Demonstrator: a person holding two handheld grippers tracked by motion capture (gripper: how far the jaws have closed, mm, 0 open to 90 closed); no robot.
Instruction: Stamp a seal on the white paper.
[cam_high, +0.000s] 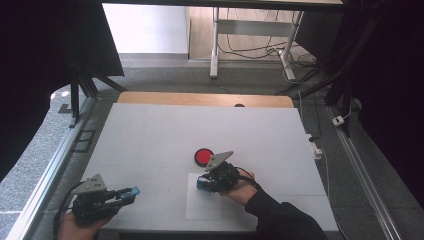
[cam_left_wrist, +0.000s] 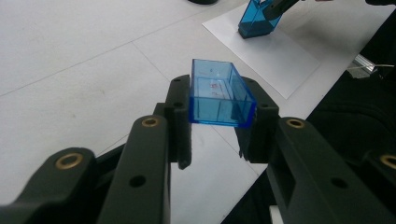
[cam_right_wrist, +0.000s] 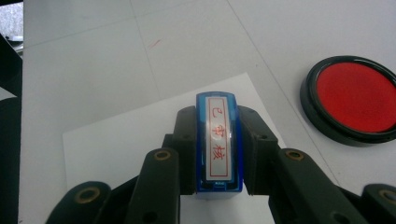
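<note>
High view: a person at a white counter (cam_high: 150, 135) holds a gripper in each hand; the right gripper (cam_high: 204, 182) is over a white sheet of paper (cam_high: 202, 205), the left gripper (cam_high: 131, 192) sits near the counter's front left corner, well apart from it.
Stamp: the right gripper view shows a small blue plastic rectangular stamp (cam_right_wrist: 218, 142) with a white label bearing red characters, held over the paper, its labelled top facing the camera.
Stamp handling: likely light, rigid and smooth-sided, so it could slip or twist; the flat long sides are the best hold, as it is taken now.
Cap: the left gripper view shows a transparent blue plastic box-shaped cap (cam_left_wrist: 219, 95), lifted off the counter, open side toward the camera.
Cap handling: judged thin-walled and very light; too hard a squeeze may flex or crack it.
Right jaws: clenched on the stamp's two long sides.
Left jaws: clamped on the cap's side walls.
Ink pad: a round red ink pad in a black rim (cam_high: 203, 156) lies just beyond the paper, near the right gripper.
</note>
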